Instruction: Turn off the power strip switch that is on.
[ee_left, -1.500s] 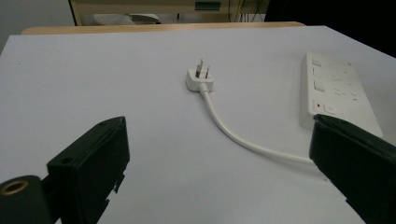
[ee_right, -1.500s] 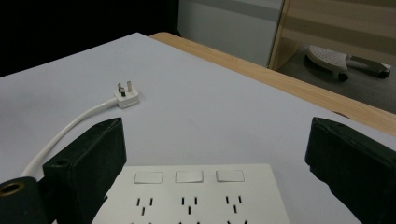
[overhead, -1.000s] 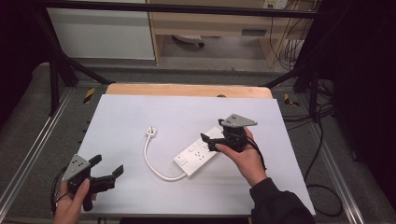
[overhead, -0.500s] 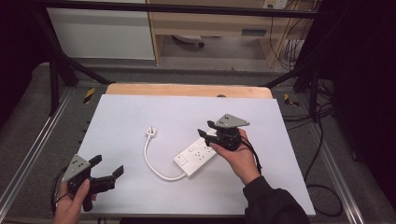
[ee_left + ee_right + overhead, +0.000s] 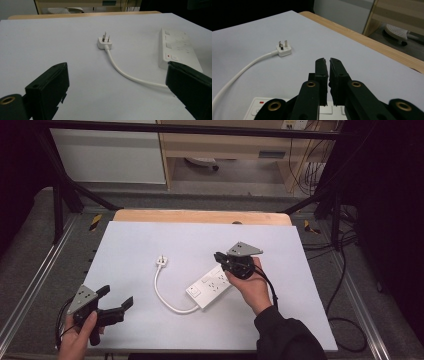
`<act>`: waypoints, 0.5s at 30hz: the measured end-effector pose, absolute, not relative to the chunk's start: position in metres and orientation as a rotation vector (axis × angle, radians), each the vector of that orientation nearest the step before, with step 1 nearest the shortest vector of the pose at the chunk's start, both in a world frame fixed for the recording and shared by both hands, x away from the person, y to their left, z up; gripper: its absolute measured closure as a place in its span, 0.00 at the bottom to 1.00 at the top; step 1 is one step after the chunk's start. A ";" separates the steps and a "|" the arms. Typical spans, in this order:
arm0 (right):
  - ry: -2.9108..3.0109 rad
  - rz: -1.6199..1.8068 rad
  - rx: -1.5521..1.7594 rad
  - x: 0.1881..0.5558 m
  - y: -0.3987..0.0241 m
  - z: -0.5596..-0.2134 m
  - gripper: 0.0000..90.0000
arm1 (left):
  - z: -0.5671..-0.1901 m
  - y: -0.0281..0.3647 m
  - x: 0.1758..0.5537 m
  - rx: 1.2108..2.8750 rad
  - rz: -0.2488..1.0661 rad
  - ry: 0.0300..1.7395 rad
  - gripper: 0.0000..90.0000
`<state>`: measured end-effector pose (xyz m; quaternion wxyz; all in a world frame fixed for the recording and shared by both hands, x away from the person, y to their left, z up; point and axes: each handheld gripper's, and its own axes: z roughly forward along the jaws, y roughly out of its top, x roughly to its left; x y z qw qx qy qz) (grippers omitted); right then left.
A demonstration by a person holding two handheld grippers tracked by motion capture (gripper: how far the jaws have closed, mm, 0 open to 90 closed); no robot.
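Note:
A white power strip [image 5: 207, 287] [image 5: 178, 48] [image 5: 257, 107] lies at the middle of the white table, and its short cable [image 5: 162, 295] curls left to a white plug [image 5: 161, 261] [image 5: 104, 42] [image 5: 283, 50] lying prongs up. My right gripper [image 5: 218, 256] [image 5: 329, 61] hovers over the strip's far end. Its jaws have just been closing and now stand shut with nothing between them. My left gripper [image 5: 116, 296] [image 5: 117, 75] is open near the front left corner, aimed at the plug and cable and well short of them.
A white sheet [image 5: 150, 235] covers the table, and a wooden edge [image 5: 200, 216] runs along its far side. Metal frame rails [image 5: 35, 280] flank it left and right. Shelving and cables stand beyond the far edge.
The right gripper's jaws have come together from wide open while it stayed over the strip's far end. The left gripper has not moved.

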<state>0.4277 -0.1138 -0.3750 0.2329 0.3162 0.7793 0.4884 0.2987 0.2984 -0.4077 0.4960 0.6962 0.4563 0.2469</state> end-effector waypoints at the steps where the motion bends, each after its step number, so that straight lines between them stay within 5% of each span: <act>1: 2.145 1.341 0.869 0.428 -0.113 -0.376 0.96 | -0.408 0.298 0.299 1.687 0.598 1.104 0.05; 15: 2.193 1.299 0.922 0.436 -0.116 -0.389 1.00 | -0.408 0.299 0.299 1.681 0.595 1.108 0.05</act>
